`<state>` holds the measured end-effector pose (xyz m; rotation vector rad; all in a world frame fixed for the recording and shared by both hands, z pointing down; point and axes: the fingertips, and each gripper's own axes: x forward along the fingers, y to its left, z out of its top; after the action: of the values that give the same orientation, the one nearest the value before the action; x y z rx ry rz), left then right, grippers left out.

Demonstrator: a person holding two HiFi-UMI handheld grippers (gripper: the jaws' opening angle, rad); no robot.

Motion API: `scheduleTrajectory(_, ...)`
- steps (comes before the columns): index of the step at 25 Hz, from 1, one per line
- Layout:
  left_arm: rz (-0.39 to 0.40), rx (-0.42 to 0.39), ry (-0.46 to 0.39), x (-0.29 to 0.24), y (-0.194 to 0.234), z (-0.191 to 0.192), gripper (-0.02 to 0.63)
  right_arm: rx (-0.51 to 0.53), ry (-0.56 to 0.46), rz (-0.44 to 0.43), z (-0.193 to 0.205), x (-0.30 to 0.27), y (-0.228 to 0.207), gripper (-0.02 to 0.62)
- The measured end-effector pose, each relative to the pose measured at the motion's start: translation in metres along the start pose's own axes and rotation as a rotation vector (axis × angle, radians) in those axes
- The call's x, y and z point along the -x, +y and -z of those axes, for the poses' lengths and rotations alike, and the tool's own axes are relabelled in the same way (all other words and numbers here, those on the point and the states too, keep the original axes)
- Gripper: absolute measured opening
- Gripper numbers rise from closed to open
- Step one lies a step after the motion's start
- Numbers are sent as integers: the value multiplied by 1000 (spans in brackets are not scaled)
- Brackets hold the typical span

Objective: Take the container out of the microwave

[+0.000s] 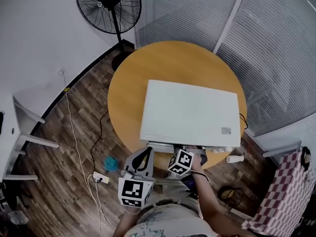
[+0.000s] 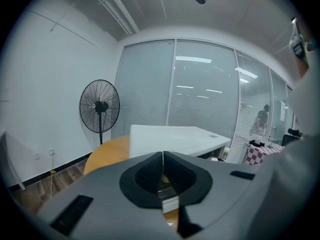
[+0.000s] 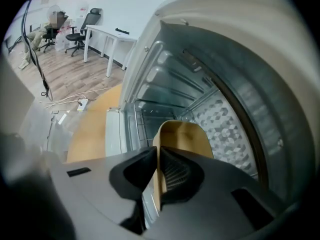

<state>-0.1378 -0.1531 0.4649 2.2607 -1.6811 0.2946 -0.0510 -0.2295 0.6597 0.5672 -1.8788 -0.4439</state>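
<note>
On the floor at far left a black pedestal fan [image 1: 108, 6] stands by the white wall. Nearer the person, a white power strip [image 1: 100, 178] lies on the wood planks with a small teal object [image 1: 111, 163] just beside it. The left tongs [image 2: 162, 157] hover at the near edge of the round wooden table [image 1: 128, 88], off the left front corner of the microwave. They are pressed together with nothing between them. The white microwave [image 1: 190, 112] fills the middle of the table, its front turned toward the person. The right tongs [image 3: 158, 151] reach into its open cavity and are clamped on the near wall of a tan container [image 3: 187, 134], one tong outside it and one inside. The container is inside the microwave, past the metal frame of the opening [image 3: 120, 134], with a cube-patterned panel [image 3: 225, 119] close beside it. Right of the table a white cup-like thing [image 1: 235, 158] lies on the floor. Farther right, a red-and-white checked cloth [image 1: 284, 191] hangs over a seat below the glass partition [image 1: 276, 48].
</note>
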Motion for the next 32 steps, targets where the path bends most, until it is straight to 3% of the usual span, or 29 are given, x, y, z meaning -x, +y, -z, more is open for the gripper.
scheduleTrajectory(19,48,-1,25,-4,-7,5,15,6,-27,-51,-8,14,11,14)
scheduleTrajectory(32,155,-11,51,-12,-18,9,15,-38,-6,-67,-9,34,21,14)
